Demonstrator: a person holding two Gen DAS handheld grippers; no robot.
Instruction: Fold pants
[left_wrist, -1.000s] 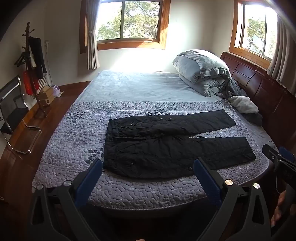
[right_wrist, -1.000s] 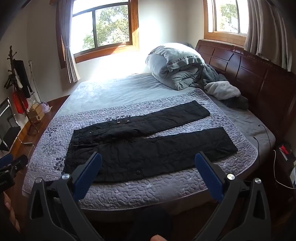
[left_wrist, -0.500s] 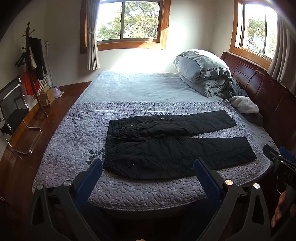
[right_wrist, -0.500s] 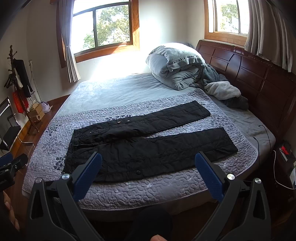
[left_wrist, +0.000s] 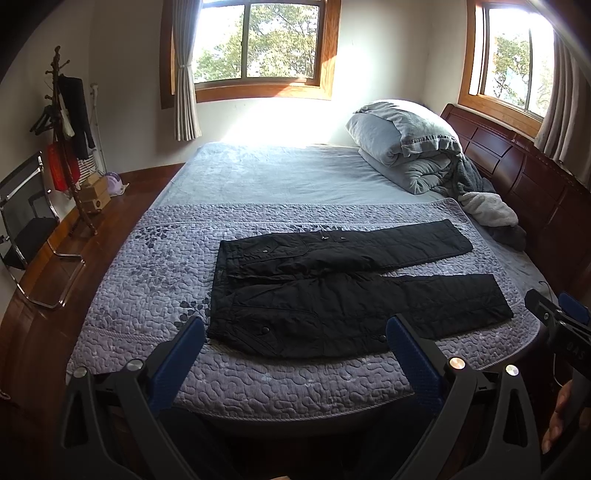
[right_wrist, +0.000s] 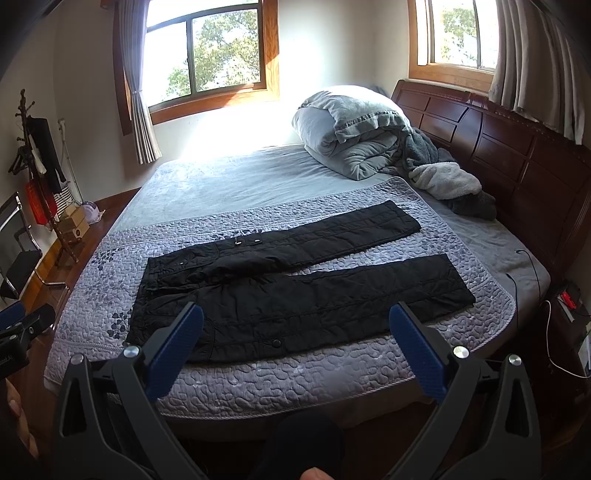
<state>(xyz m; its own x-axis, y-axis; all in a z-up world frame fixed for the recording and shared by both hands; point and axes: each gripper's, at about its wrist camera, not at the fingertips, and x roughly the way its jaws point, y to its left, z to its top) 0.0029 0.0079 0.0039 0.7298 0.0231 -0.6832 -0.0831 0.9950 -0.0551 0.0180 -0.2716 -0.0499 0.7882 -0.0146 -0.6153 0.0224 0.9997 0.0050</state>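
Note:
Black quilted pants lie flat on the purple quilt of the bed, waist to the left, both legs spread toward the right; they also show in the right wrist view. My left gripper is open and empty, held off the bed's near edge in front of the waist and near leg. My right gripper is open and empty, held off the near edge in front of the near leg. The right gripper also shows at the right edge of the left wrist view.
A pile of grey pillows and blankets sits at the bed's far right by the dark wooden headboard. A coat rack and a metal chair stand on the wooden floor at left. A cable lies near the bed's right side.
Both grippers have barely shifted; the left wrist view has eased back a little. The pants have not moved and both grippers stay open.

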